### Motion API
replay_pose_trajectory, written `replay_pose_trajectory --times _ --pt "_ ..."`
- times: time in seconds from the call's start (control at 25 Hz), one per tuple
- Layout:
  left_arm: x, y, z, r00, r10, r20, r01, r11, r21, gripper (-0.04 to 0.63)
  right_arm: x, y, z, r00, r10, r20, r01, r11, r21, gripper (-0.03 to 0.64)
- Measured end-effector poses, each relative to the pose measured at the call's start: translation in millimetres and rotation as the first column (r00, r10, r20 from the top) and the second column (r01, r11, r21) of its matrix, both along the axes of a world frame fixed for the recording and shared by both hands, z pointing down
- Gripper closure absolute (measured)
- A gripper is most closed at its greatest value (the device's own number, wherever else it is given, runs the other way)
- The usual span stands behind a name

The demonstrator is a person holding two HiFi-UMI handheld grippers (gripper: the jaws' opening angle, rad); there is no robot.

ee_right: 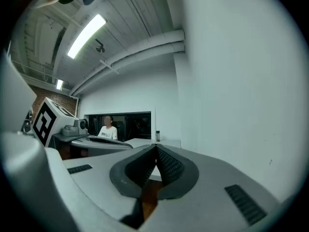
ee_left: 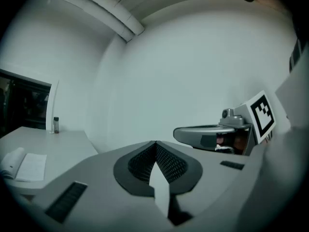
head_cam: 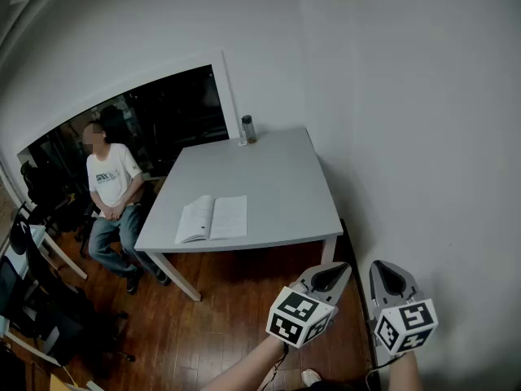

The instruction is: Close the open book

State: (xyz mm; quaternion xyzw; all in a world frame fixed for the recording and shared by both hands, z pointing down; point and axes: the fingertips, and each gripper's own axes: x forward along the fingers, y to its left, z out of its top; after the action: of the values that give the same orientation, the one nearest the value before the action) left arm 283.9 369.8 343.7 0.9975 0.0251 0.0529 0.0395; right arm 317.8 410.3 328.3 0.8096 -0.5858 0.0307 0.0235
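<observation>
The open book (head_cam: pixel 212 218) is laid by the table's (head_cam: pixel 285 169) near edge; left gripper (head_cam: pixel 332 275) and right gripper (head_cam: pixel 389 277) are clenched empty.

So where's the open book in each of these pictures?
Head view: book near the table's front edge.
Left gripper view: book at lower left.
Right gripper view: not visible.
Shared landmark: the bottle at the table's far edge.

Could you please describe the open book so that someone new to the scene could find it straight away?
Find the white table by the dark window. The book lies near its front edge, toward the seated person. It lies flat and open, pages up, unlike the upright bottle at the far edge.
</observation>
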Motion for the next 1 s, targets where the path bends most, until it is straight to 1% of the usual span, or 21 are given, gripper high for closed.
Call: replay_pose_trajectory --times 0.32,0.56,0.8,0.88,1.0 --pt "4 -7 2 1.000 -0.016 0.000 0.016 1.000 -0.006 0.591 5 -7 1 1.000 -0.015 0.006 0.015 1.000 0.007 0.614" --pt "-2 -22 9 0.998 -0.062 0.016 0.062 0.998 -0.009 0.591 4 -24 8 0.998 -0.058 0.024 0.058 0.998 -0.001 0.614" --pt "-24 -48 16 0.986 -0.158 0.044 0.159 0.987 -0.010 0.591 -13 -54 14 0.987 -0.151 0.046 0.152 0.988 -0.010 0.614" --pt "-36 -60 21 0.977 -0.207 0.057 0.208 0.978 -0.014 0.591 -22 -68 17 0.979 -0.195 0.053 0.196 0.981 -0.012 0.614" --pt "-55 -79 27 0.955 -0.286 0.076 0.288 0.957 -0.016 0.591 -35 -90 20 0.962 -0.266 0.063 0.268 0.963 -0.013 0.614"
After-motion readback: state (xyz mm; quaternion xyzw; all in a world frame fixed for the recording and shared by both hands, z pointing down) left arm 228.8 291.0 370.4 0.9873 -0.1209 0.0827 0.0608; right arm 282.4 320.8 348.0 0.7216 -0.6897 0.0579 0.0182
